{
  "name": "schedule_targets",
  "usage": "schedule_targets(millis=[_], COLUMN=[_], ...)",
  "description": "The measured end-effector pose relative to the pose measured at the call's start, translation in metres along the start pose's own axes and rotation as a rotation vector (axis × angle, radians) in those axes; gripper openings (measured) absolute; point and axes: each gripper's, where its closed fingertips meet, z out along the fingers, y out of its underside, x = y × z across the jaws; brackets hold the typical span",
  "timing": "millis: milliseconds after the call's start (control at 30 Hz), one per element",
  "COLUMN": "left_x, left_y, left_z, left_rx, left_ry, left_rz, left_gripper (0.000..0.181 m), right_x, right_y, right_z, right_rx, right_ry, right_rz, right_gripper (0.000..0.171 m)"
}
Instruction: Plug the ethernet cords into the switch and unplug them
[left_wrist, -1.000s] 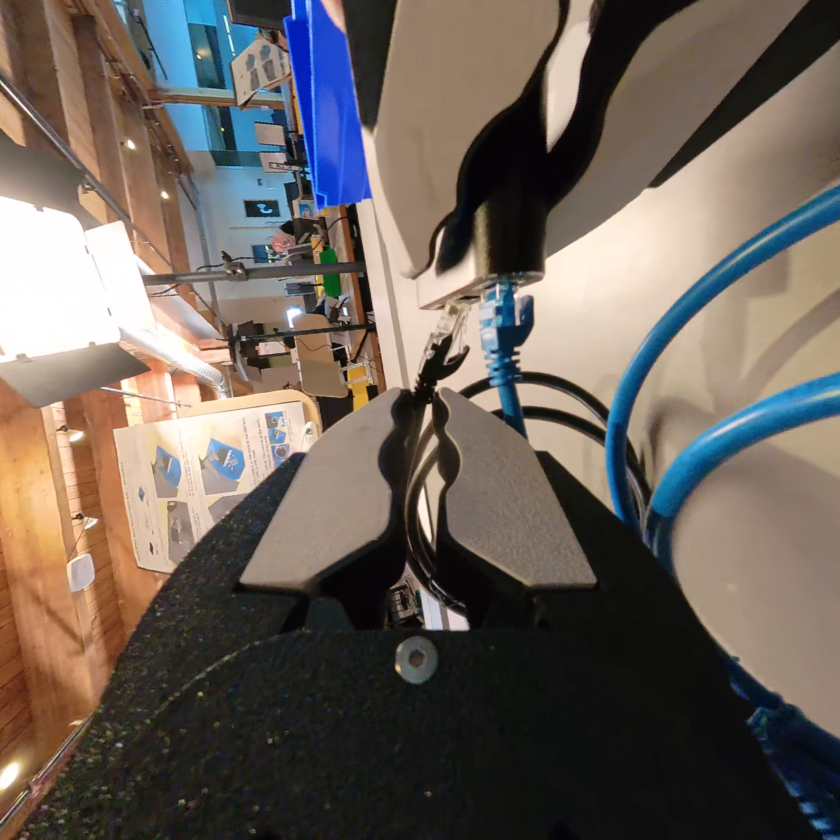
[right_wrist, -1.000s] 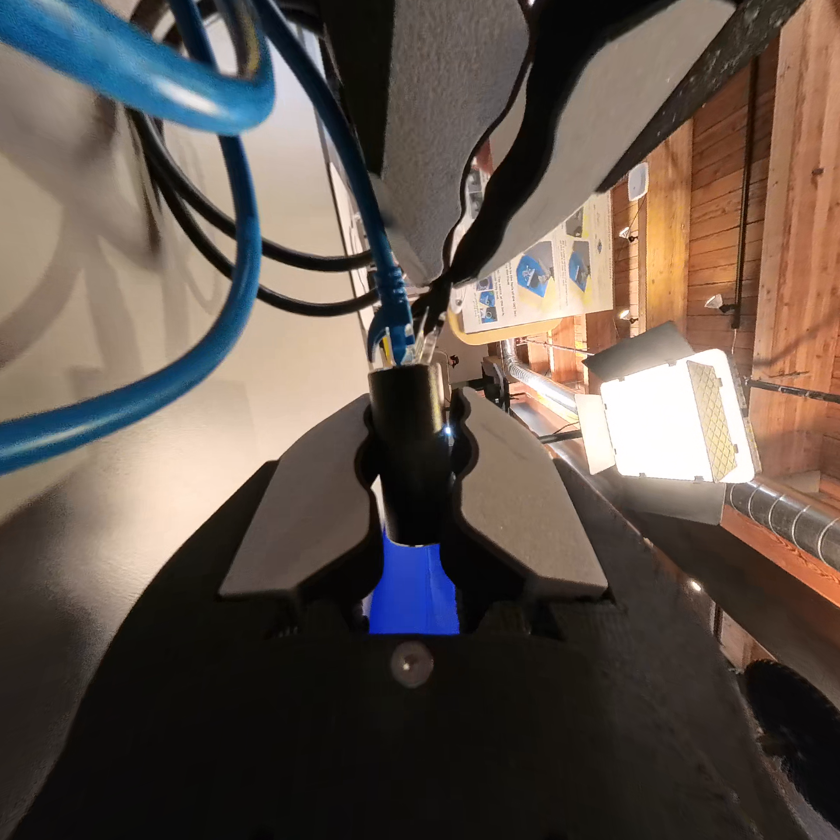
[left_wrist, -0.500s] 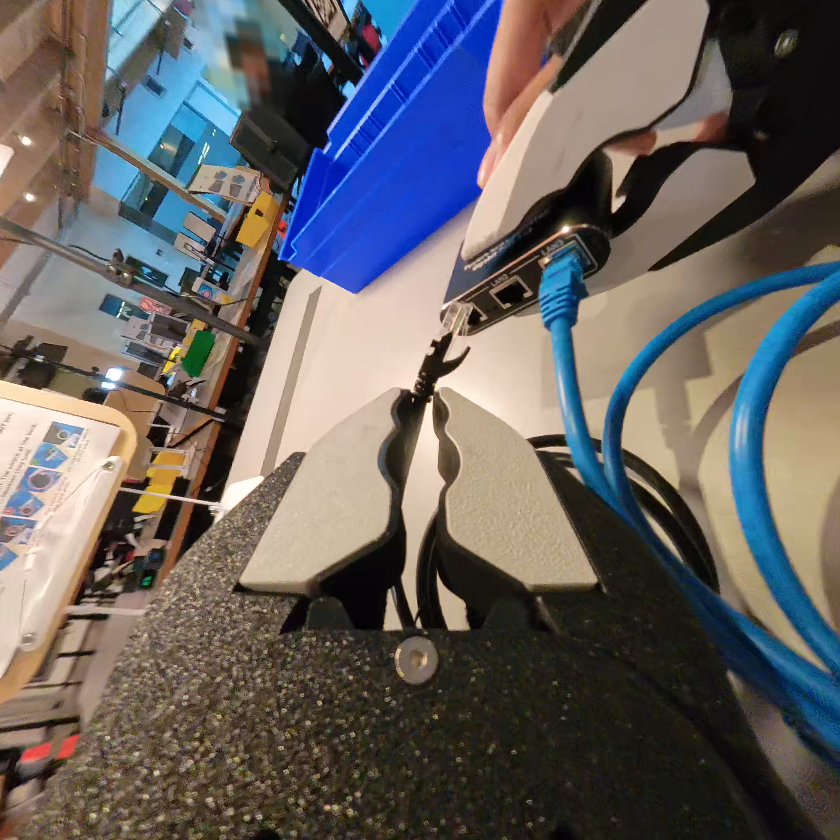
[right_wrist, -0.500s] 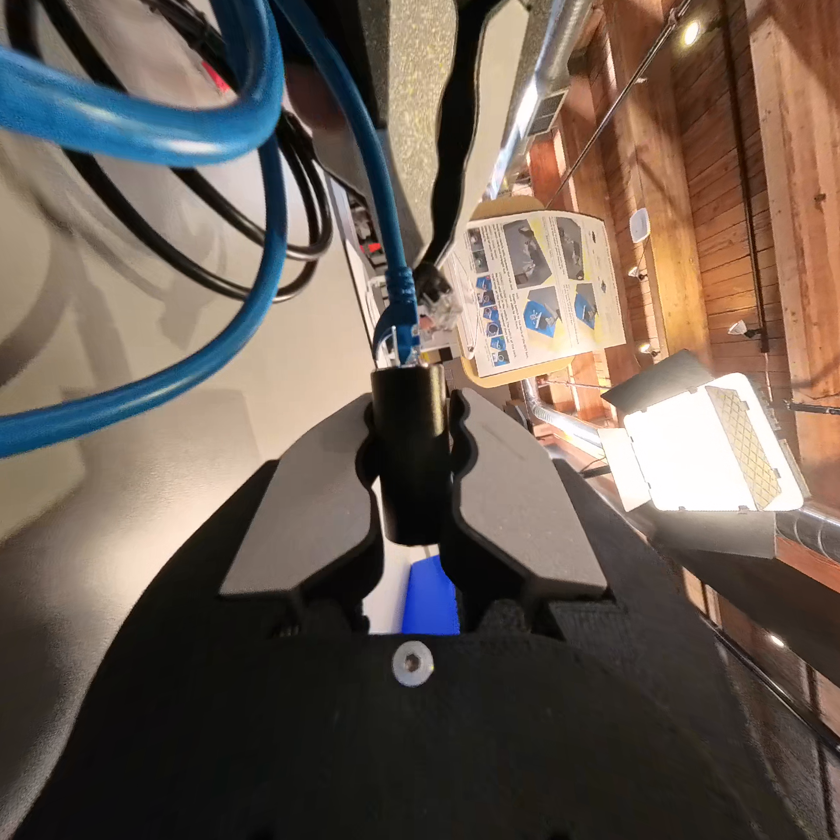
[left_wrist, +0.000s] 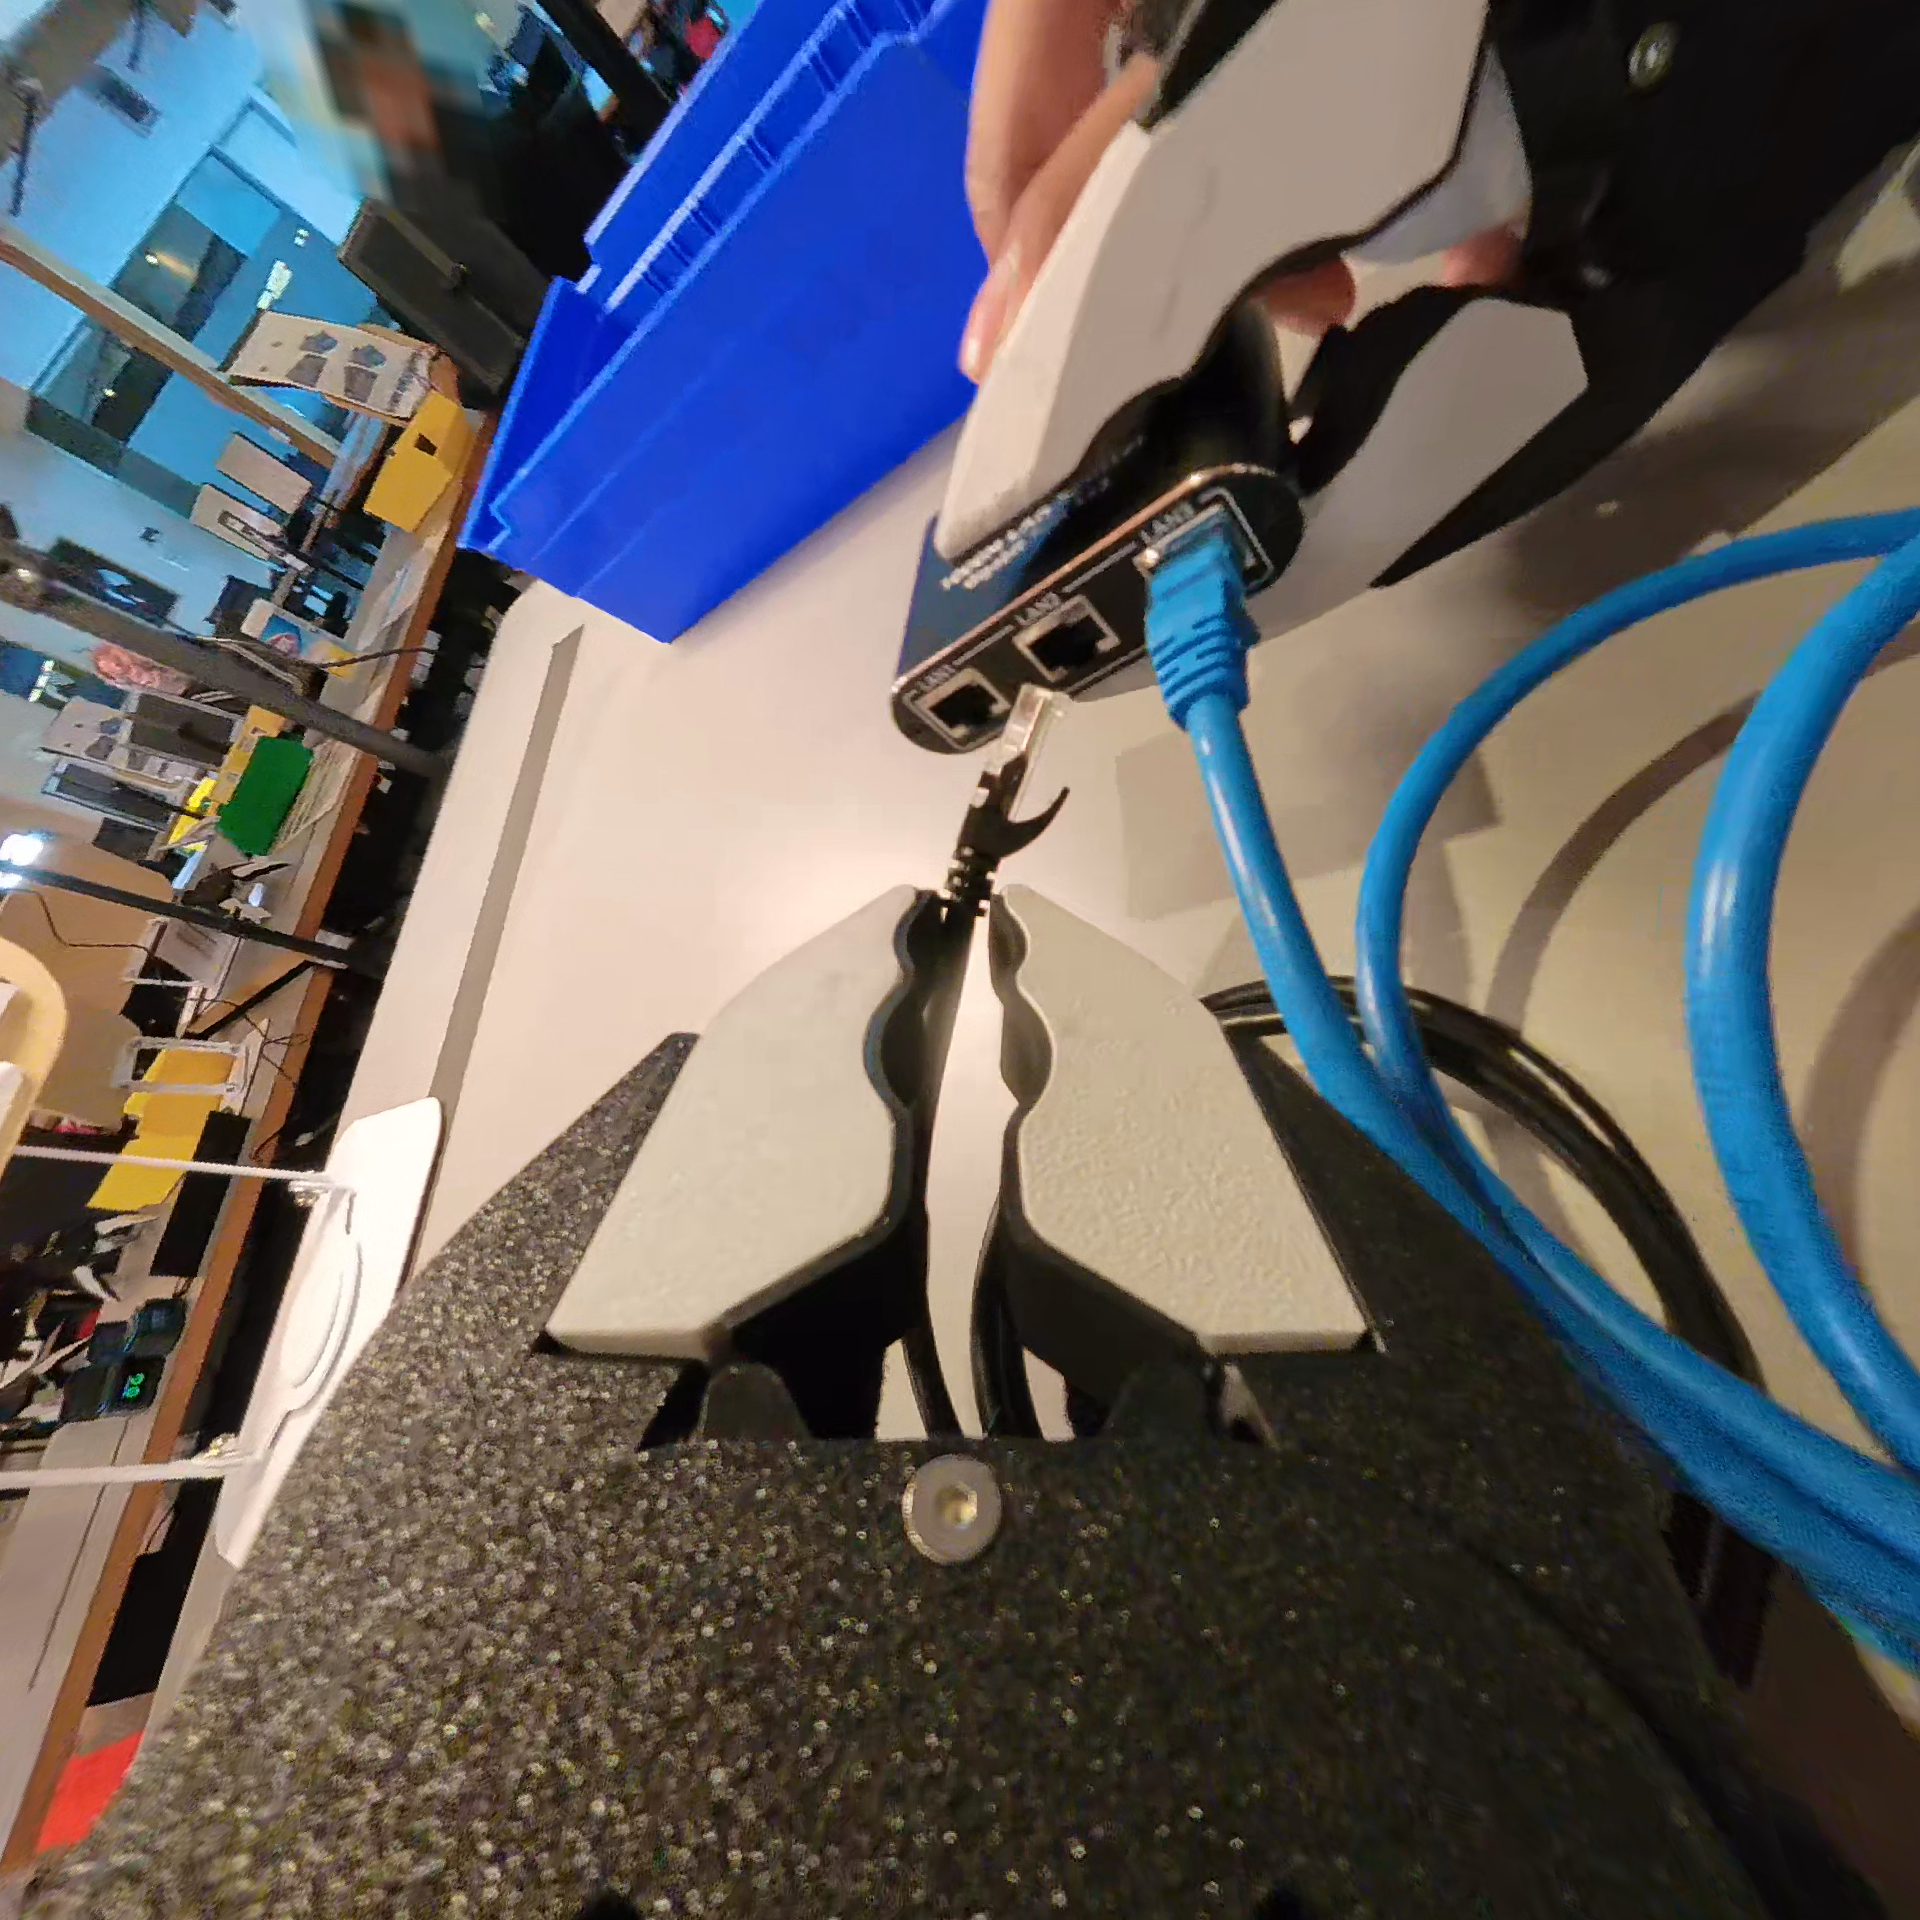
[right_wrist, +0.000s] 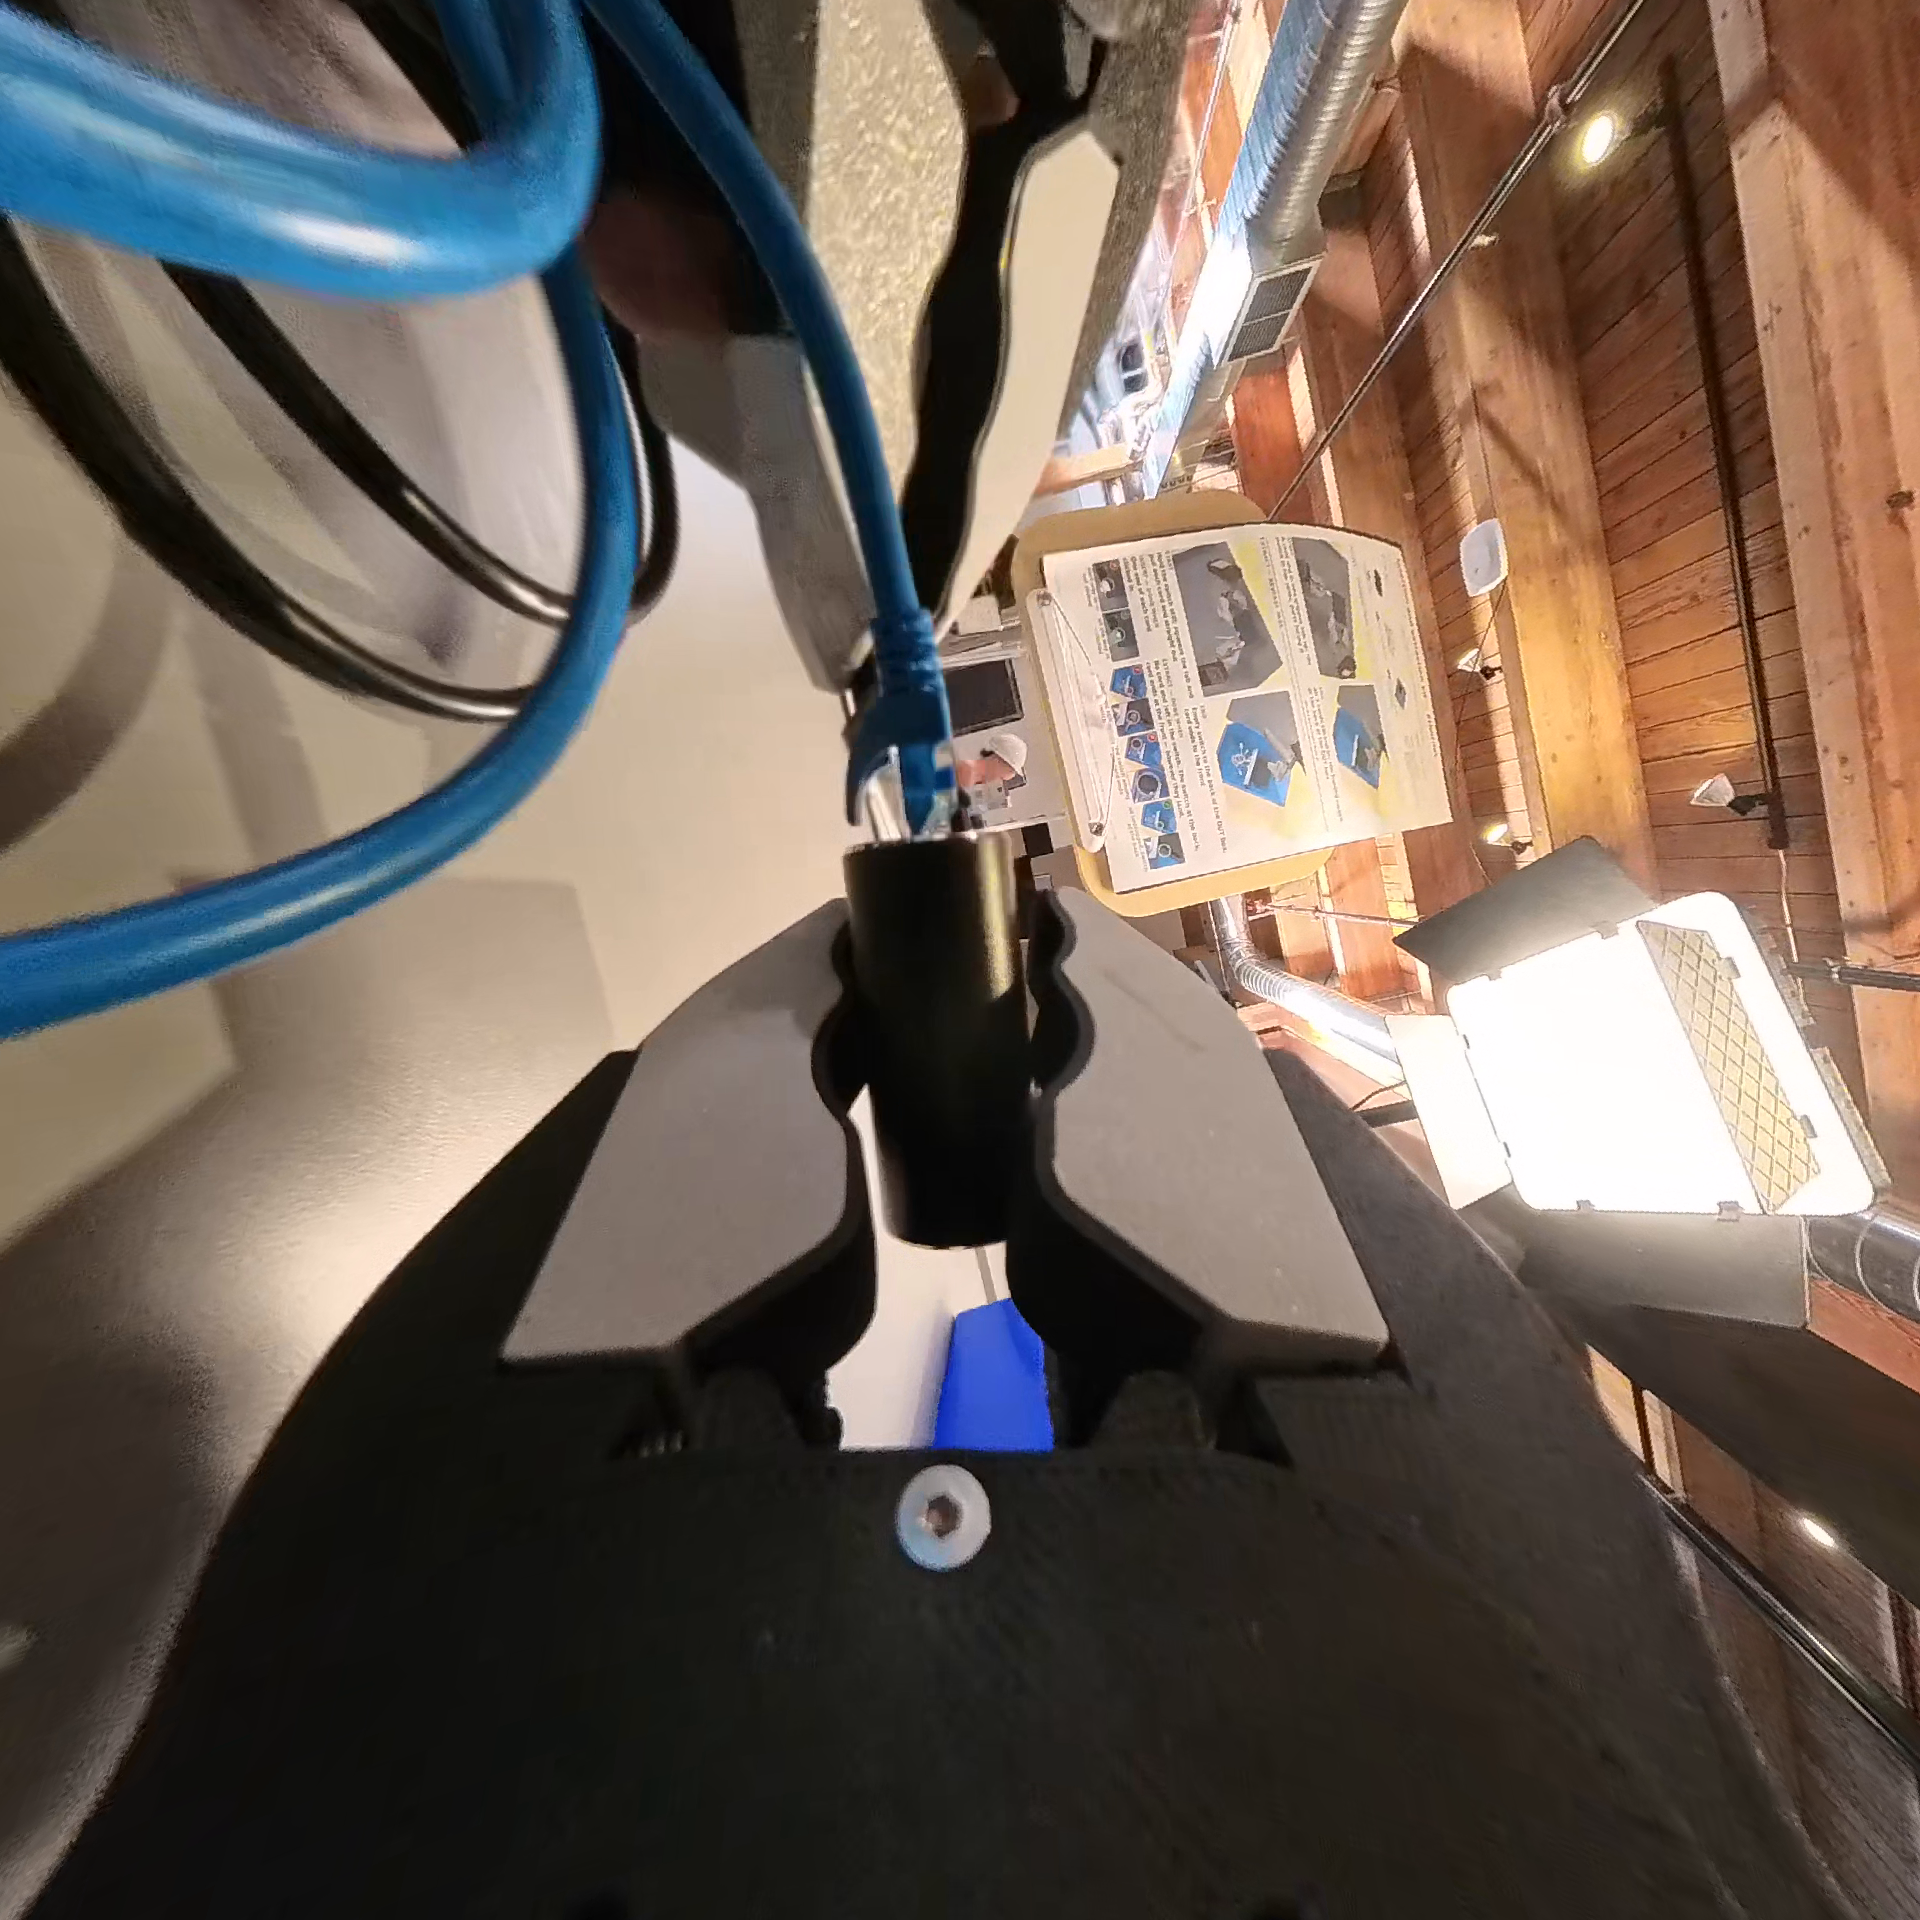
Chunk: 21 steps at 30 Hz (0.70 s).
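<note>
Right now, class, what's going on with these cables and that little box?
A person is working two handheld claws. The right claw is shut on the black switch, holding it off the table. The left claw pinches the black ethernet cord, its clear plug just short of the two empty ports. The blue ethernet cord is already plugged into the third port.

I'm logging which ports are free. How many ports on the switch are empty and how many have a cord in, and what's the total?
Left wrist view of the switch:
Empty ports: 2
Ports with a cord, the blue cord: 1
Total: 3
The black cord is not in a port.
</note>
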Motion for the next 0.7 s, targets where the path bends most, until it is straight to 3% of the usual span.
schedule_targets(millis=[200, 300, 500, 700], left_x=[0.029, 0.035, 0.036, 0.013], left_y=[0.026, 0.036, 0.031, 0.037], left_z=[0.012, 0.012, 0.005, 0.002], left_rx=[-0.131, -0.169, -0.105, -0.056], left_ry=[0.153, 0.194, 0.289, 0.354], left_rz=[-0.023, -0.049, -0.189, -0.377], left_gripper=[0.01, 0.022, 0.042, 0.048], right_x=[-0.012, -0.017, -0.012, -0.005], right_y=[0.002, 0.008, 0.013, 0.009], right_z=[0.001, 0.0, -0.005, -0.012], right_rx=[-0.003, -0.013, -0.002, 0.053], right_ry=[-0.071, -0.111, -0.121, -0.124], right_rz=[0.006, 0.037, 0.104, 0.178], right_gripper=[0.029, 0.03, 0.029, 0.029])
